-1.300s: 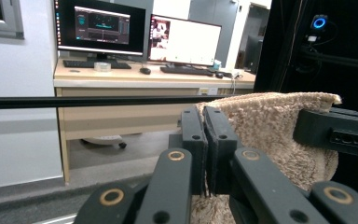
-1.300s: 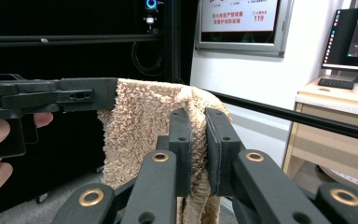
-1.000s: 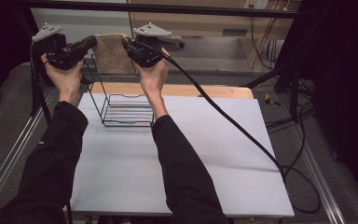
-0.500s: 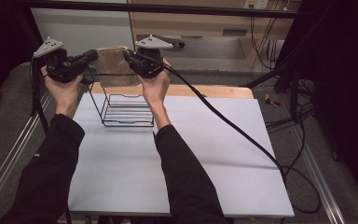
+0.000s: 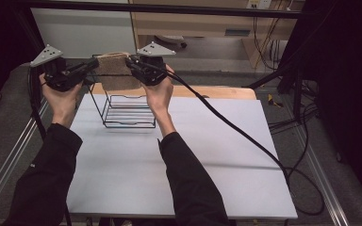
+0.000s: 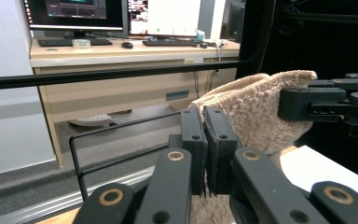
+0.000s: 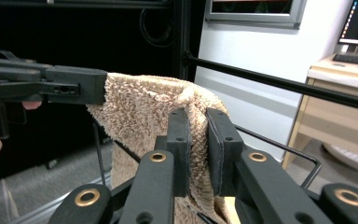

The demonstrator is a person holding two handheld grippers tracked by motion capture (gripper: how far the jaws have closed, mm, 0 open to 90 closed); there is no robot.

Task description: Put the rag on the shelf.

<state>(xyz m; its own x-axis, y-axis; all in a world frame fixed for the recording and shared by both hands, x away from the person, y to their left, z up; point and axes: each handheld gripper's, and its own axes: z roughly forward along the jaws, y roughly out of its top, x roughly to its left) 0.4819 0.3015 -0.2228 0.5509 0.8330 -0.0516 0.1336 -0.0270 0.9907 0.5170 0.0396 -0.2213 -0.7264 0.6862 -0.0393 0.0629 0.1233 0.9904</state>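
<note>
High view: a tan towel (image 5: 118, 71) is held stretched between the two grippers above a black wire rack (image 5: 127, 110), its lower edge hanging down to the rack's top bars. The left gripper (image 5: 92, 67) is clamped on the towel's left upper corner and the right gripper (image 5: 130, 62) on its right upper corner; both are pointed inward toward each other. The rack stands at the far left part of a white table (image 5: 217, 155), with a wooden board (image 5: 217, 92) along the table's far edge. A black cable (image 5: 245, 136) trails from the right gripper across the table.

Left gripper view: the jaws are closed on a fold of the towel (image 6: 256, 112), and the rack's wire frame (image 6: 77, 158) is seen below.

Right gripper view: the jaws are pinched on the towel's (image 7: 144, 112) edge, with the other gripper (image 7: 103, 87) clamped on the far corner.
</note>
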